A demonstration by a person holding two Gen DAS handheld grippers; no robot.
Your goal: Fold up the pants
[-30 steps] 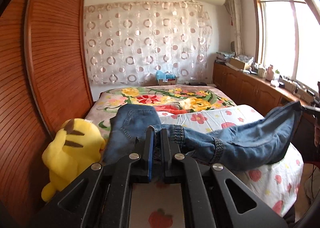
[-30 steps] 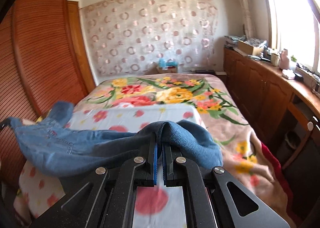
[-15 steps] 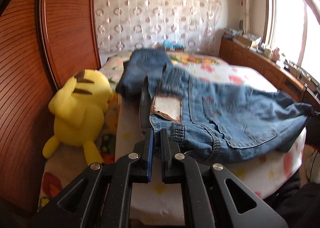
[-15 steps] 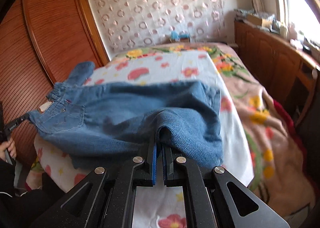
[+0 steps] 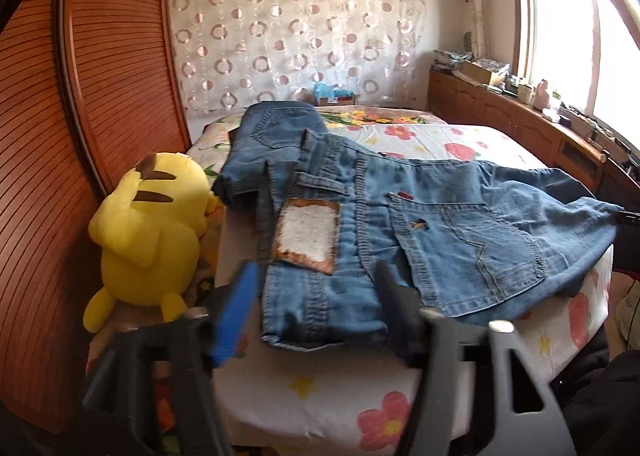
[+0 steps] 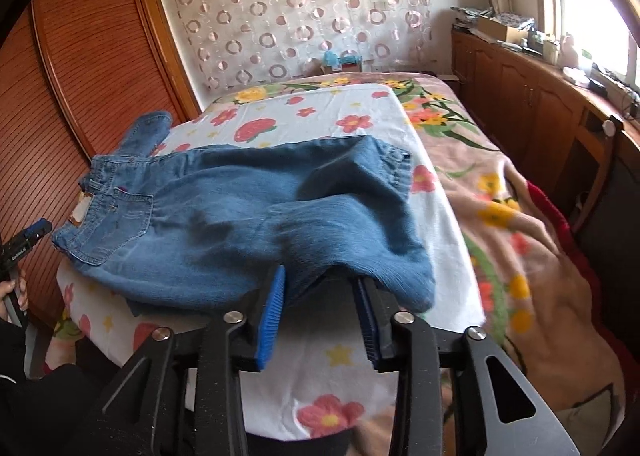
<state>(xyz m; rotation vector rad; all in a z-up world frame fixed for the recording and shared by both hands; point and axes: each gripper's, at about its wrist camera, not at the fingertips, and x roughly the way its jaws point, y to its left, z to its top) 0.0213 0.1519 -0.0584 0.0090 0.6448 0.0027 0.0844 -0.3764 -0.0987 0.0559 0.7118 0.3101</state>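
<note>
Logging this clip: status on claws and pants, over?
Left claw open. Right claw open. Blue denim pants flat on floral-sheeted bed, unfolded. Yellow plush toy beside waistband.

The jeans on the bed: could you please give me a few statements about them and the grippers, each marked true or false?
1. The jeans lie spread on the floral sheet. True.
2. The left gripper is clamped on the waistband. False: its jaws stand open around it.
3. The right gripper is open at the leg end. True.
4. A yellow plush toy sits on top of the jeans. False: it sits beside them, by the wardrobe.
</note>
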